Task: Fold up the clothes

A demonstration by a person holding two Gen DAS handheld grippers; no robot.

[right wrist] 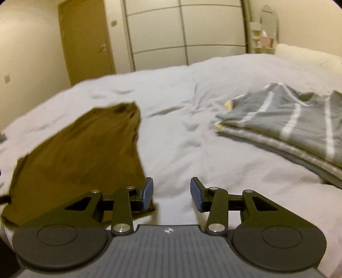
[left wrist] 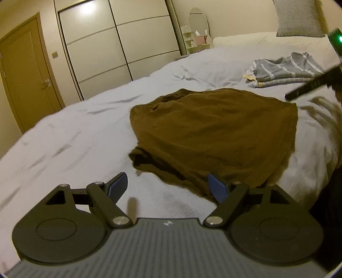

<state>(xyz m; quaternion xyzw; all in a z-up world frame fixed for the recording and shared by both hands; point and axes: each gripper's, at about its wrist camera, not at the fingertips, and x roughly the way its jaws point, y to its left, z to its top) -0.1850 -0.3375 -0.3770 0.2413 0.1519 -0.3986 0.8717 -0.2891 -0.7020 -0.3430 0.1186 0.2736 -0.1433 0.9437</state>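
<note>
Brown garment (left wrist: 213, 136) is lying spread out on the white duvet (left wrist: 74, 139), kinda flat but rumpled along the left edge w/ a bit of a bunched corner near the bottom left. Looks partly folded, can't say for sure.

Left gripper (left wrist: 168, 188) hovers just above the near edge of it, jaws wide apart, nothing between them. Its right blue pad (left wrist: 217, 187) sits over the brown fabric, the left one is over bare duvet.

Right gripper (right wrist: 171, 192) is also spread open and empty, hanging over the white cover just beside the garment's right edge; the left finger overlaps the fabric in view, can't tell if it's touching. From the left cam you can see a bit of that gripper at the far right.

Further back on the bed there's a stack of gray striped clothes (right wrist: 295, 128), already folded, well apart from the brown one. Gray pillow (left wrist: 297, 17) by the headboard, wardrobe (left wrist: 119, 42) and wooden door (left wrist: 27, 70) behind.
</note>
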